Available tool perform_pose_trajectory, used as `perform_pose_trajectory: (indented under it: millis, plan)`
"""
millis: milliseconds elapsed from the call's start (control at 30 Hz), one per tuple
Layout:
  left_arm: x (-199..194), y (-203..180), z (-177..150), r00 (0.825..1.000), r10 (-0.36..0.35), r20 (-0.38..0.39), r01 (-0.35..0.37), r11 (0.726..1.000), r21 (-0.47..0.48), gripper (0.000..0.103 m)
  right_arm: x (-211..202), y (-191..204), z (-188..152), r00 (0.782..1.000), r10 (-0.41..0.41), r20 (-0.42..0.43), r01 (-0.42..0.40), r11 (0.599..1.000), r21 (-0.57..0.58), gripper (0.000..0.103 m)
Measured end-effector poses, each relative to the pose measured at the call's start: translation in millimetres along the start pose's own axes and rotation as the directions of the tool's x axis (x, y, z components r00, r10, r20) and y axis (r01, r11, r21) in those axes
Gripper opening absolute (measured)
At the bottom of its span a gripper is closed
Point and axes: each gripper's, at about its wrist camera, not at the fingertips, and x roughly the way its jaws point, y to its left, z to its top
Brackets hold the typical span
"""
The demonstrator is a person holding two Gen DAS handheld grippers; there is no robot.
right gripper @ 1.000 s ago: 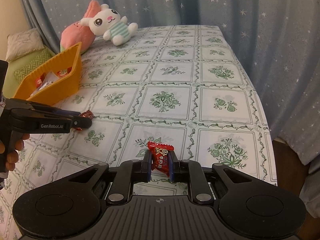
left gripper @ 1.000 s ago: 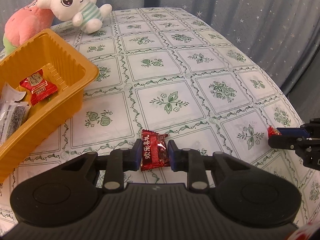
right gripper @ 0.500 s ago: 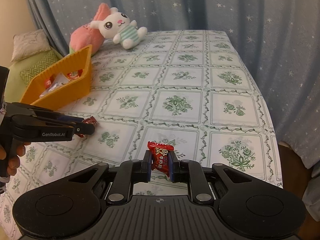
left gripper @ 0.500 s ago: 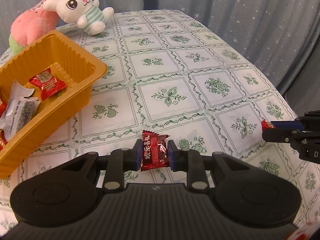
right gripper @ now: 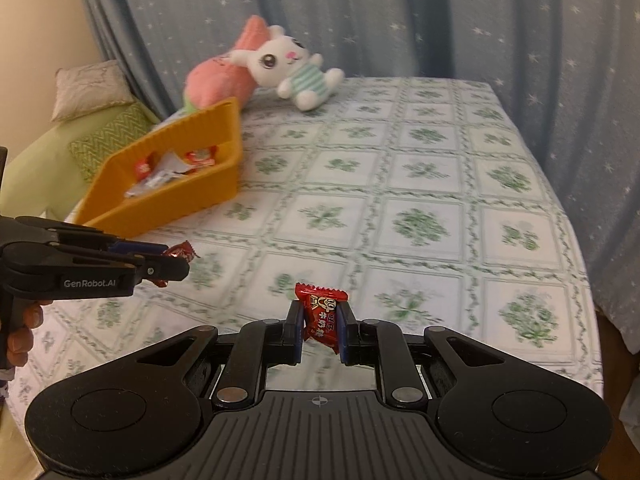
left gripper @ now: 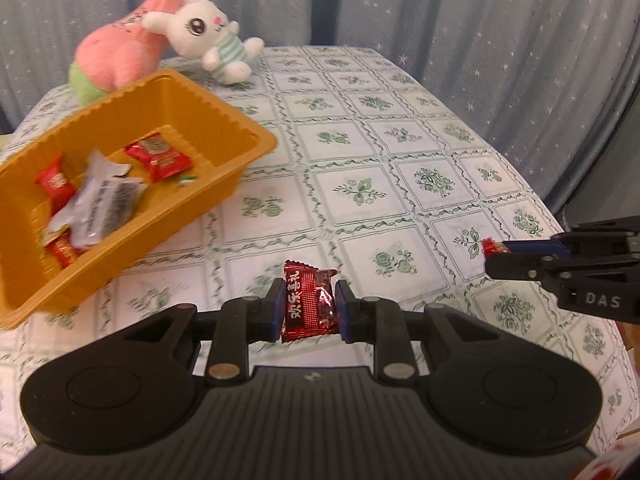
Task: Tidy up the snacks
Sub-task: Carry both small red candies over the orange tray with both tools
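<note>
My left gripper [left gripper: 307,307] is shut on a dark red candy packet [left gripper: 306,307] and holds it above the table, right of the orange tray [left gripper: 224,120]. The tray holds several red candies and a silver-grey packet [left gripper: 100,204]. My right gripper [right gripper: 319,322] is shut on a bright red candy [right gripper: 320,312], also lifted. In the left wrist view the right gripper [left gripper: 494,258] shows at the right edge. In the right wrist view the left gripper [right gripper: 176,258] shows at the left, with the tray [right gripper: 188,196] beyond it.
A white plush rabbit [left gripper: 208,36] and a pink plush [left gripper: 116,56] lie at the table's far edge behind the tray. The table has a green-patterned cloth [left gripper: 360,192]. Blue star curtains hang behind. A green cushion [right gripper: 100,136] sits left of the table.
Both grippers have risen and tilted up with their candies still held. The tray's inside and the plush toys show more fully now.
</note>
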Motion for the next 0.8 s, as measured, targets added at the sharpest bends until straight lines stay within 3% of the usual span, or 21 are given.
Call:
perform_pose_trajectory:
  millis: [467, 800]
  plan:
    - [-77, 65, -6, 0.993, 0.05, 0.104, -0.042, 0.997, -0.07, 0.023, 26, 87, 33, 0.993, 0.114, 0.028, -0.111, 0.99, -0.092, 0.017]
    - [-81, 114, 17, 0.987, 0.084, 0.14, -0.072, 0.994, -0.088, 0.023, 64, 130, 79, 0.988, 0.143, 0.067, -0.133, 0.982, -0.133, 0.017]
